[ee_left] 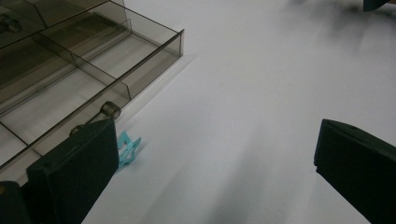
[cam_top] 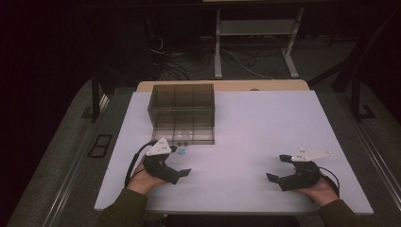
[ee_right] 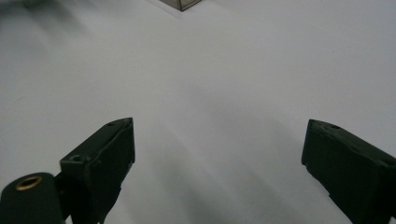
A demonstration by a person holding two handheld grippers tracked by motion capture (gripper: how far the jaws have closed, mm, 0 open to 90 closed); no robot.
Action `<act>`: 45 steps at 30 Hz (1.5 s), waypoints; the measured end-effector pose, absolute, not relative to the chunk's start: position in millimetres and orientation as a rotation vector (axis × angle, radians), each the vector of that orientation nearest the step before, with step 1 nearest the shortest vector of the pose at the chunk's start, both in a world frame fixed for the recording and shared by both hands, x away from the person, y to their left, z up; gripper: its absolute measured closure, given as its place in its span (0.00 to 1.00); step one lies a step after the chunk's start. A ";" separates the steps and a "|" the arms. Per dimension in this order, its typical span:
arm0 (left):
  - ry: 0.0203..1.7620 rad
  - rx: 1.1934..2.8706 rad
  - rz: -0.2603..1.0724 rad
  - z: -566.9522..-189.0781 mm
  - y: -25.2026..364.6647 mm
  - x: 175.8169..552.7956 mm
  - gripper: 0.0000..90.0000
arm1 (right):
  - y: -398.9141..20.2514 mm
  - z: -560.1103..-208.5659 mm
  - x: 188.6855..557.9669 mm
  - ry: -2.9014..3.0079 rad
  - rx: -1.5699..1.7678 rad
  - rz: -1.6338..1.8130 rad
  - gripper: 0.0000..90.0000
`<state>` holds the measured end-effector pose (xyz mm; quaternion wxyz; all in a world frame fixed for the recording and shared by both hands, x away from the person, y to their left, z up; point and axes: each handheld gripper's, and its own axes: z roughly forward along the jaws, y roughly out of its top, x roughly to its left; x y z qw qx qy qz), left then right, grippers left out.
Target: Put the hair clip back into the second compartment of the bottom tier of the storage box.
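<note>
The left claw [ee_left: 215, 154] stands wide open and empty, its two black jaws spread far apart over the white bench [cam_top: 265, 123], held low near the bench's near-left part. Just beyond its left jaw, in the left gripper view, lies a small teal clip [ee_left: 127, 148], flat on the bench and partly hidden behind that jaw; in the high view the same teal clip [cam_top: 181, 152] sits just ahead and to the right of the claw's grey plate. It lies just beside the front wall of a smoky clear compartment box [cam_top: 182, 113], near a small round knob [ee_left: 111, 110] on that wall, but whether it touches the box I cannot tell. Its shape is too small to give a sure long axis. The right claw [cam_top: 279, 168] is likewise open and holds nothing, resting well apart on the near-right side of the bench. So the left hand is plainly nearer, and a pick would likely call for swinging the left claw leftward to bracket the clip.
</note>
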<state>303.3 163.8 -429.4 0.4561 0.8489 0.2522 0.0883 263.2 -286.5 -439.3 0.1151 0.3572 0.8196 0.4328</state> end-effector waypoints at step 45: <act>0.639 2.052 0.232 -420.0 166.9 317.7 0.01 | -287.7 -440.9 264.4 2.408 1.036 1.295 0.10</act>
